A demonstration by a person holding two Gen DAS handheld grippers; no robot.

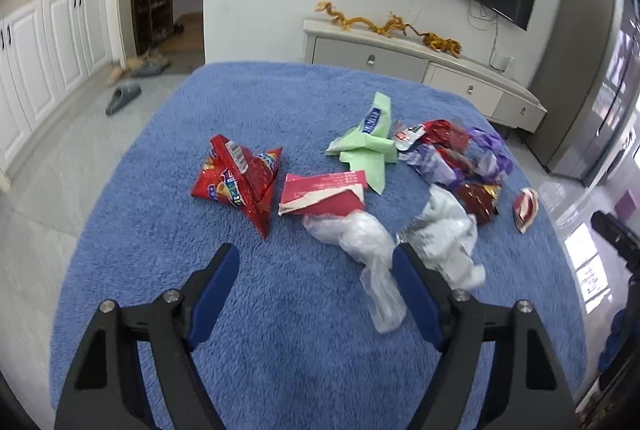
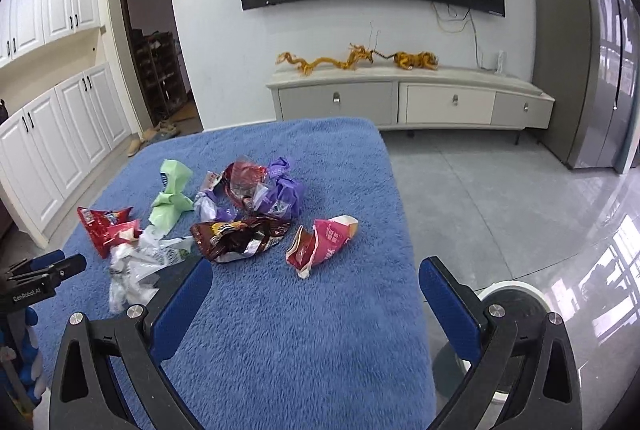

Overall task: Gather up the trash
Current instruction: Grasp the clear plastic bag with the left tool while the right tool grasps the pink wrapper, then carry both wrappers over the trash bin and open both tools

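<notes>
Crumpled wrappers lie on a blue fluffy cloth [image 1: 280, 330]. From left to right I see a red snack bag [image 1: 236, 177], a torn pink packet [image 1: 320, 189], a green wrapper [image 1: 364, 145], clear plastic [image 1: 360, 242] and purple wrappers [image 1: 480, 153]. My left gripper [image 1: 316, 266] is open just above the cloth, and the clear plastic's tail lies against the inside of its right finger. My right gripper [image 2: 316, 282] is open over bare cloth. Ahead of it lie a pink packet [image 2: 324, 242] and a brown wrapper [image 2: 240, 238].
A round white bin [image 2: 508, 300] stands on the grey floor beyond the cloth's right edge. A low white cabinet [image 2: 400, 97] under a wall television stands behind the table. White cupboards [image 2: 60, 133] line the left wall. The left gripper's body [image 2: 44, 274] shows at the right wrist view's left edge.
</notes>
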